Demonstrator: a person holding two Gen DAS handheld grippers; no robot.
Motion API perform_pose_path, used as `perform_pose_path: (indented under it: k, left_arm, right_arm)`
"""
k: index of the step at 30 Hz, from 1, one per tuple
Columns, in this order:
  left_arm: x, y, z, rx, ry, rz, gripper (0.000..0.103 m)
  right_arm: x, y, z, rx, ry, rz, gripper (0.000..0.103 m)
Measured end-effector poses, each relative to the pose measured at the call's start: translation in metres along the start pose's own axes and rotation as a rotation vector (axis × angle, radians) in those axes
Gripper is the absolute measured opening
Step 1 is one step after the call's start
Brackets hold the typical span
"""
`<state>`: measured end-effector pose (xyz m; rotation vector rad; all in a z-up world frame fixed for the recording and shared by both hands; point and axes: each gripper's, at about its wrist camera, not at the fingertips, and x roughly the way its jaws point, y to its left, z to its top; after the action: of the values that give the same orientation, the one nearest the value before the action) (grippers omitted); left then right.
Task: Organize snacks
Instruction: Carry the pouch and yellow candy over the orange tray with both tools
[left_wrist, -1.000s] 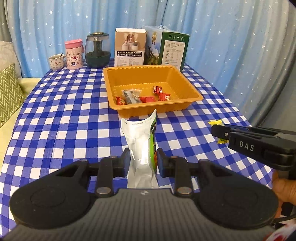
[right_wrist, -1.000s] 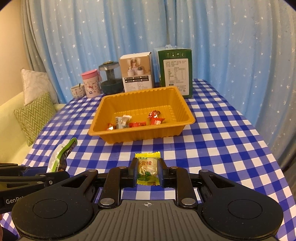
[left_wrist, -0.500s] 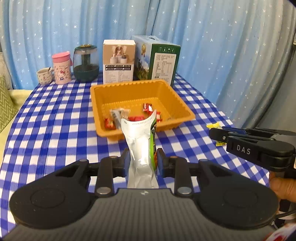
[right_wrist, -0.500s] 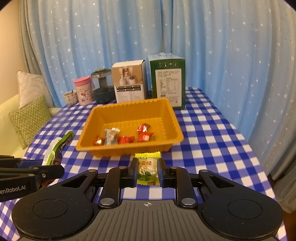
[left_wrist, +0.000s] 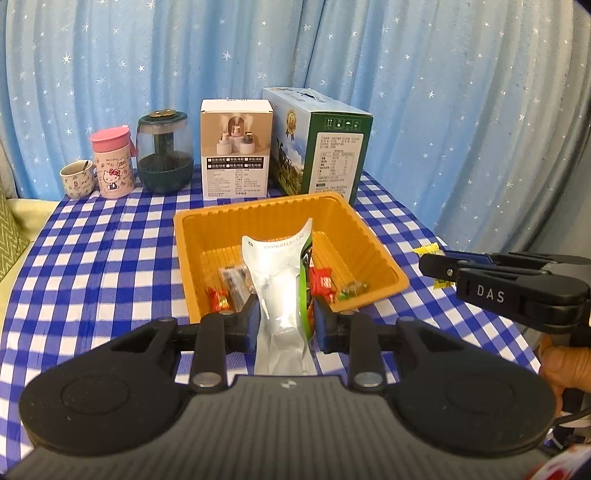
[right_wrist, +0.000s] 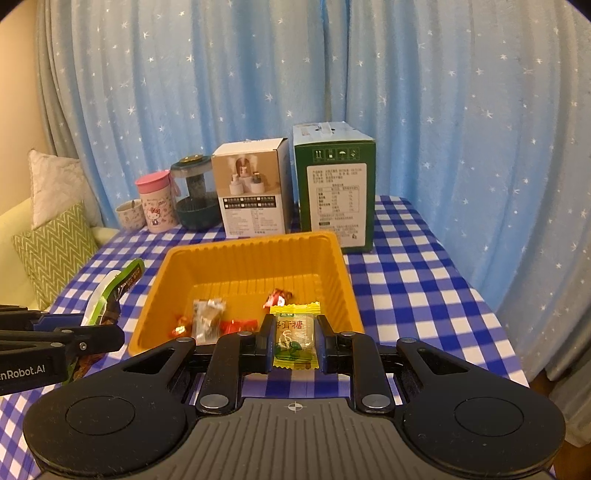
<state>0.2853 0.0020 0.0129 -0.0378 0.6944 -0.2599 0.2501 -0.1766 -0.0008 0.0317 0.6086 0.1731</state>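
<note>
Left claw (left_wrist: 284, 318): clenched on silver snack pouch (left_wrist: 282, 295). Right claw (right_wrist: 294, 341): clenched on yellow candy (right_wrist: 295, 336). Orange tray (right_wrist: 236, 254) just ahead of both.

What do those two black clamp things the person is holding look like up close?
Both are matte black plastic. Each has a ribbed grey-black body, two round discs at the sides, and linked bars with silver rivets leading to two blue-edged fingers. Seen side-on, the right gripper is lettered "DAS" in white and trails a black cable; the left gripper reads "Robot.AI".
</note>
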Motion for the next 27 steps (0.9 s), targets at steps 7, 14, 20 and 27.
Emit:
perform_pose_path:
  k: [7,14,20,27]
  left_arm:
    - [0.028,0.009,0.019,0.002,0.010,0.000,0.027]
    - [0.058,0.015,0.031,0.009,0.032,0.001,0.027]
    - [0.077,0.020,0.039,-0.001,0.044,-0.013,0.027]
    - [0.096,0.025,0.053,-0.017,0.050,-0.037,0.027]
  right_arm:
    - [0.029,-0.002,0.023,0.004,0.005,0.019,0.022]
    - [0.057,-0.006,0.039,0.010,0.024,0.031,0.022]
    - [0.078,-0.008,0.044,0.028,0.054,0.045,0.022]
    - [0.098,-0.011,0.052,0.048,0.076,0.049,0.022]
